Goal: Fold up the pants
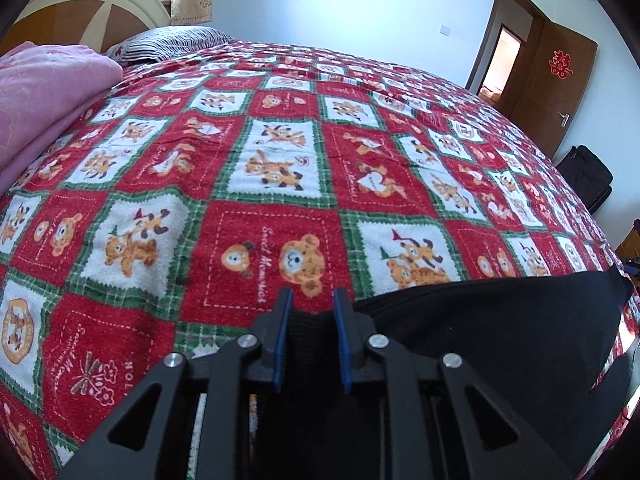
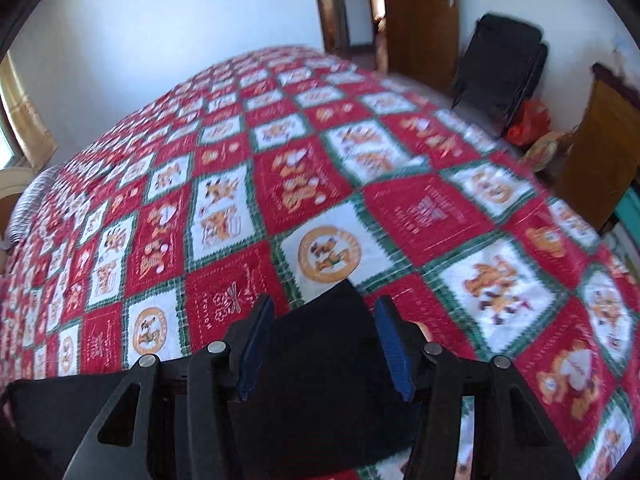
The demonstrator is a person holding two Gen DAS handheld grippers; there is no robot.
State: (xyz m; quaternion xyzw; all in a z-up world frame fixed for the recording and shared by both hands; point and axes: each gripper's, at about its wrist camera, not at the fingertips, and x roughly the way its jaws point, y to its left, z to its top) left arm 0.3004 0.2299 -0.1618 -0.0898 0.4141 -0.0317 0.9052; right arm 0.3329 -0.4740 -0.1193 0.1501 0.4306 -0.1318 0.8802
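Note:
The black pants (image 1: pixel 500 332) lie at the near edge of a bed, over a red, white and green bear-print bedspread (image 1: pixel 280 152). My left gripper (image 1: pixel 312 294) is at their left end, its blue pads (image 1: pixel 283 332) close together on a ribbed black band of the fabric. In the right wrist view a corner of the pants (image 2: pixel 324 360) pokes up between the wider-set blue pads (image 2: pixel 252 356) of my right gripper (image 2: pixel 324 300), which grips it above the bedspread (image 2: pixel 420 216). More black fabric trails to the lower left. That view is motion-blurred.
A folded pink blanket (image 1: pixel 48 92) and a striped pillow (image 1: pixel 176 40) lie at the head of the bed. Beyond the far side are an open wooden door (image 1: pixel 560 80), a black bag (image 2: pixel 500 68), an orange bag (image 2: pixel 528 122) and wooden furniture (image 2: pixel 600 168).

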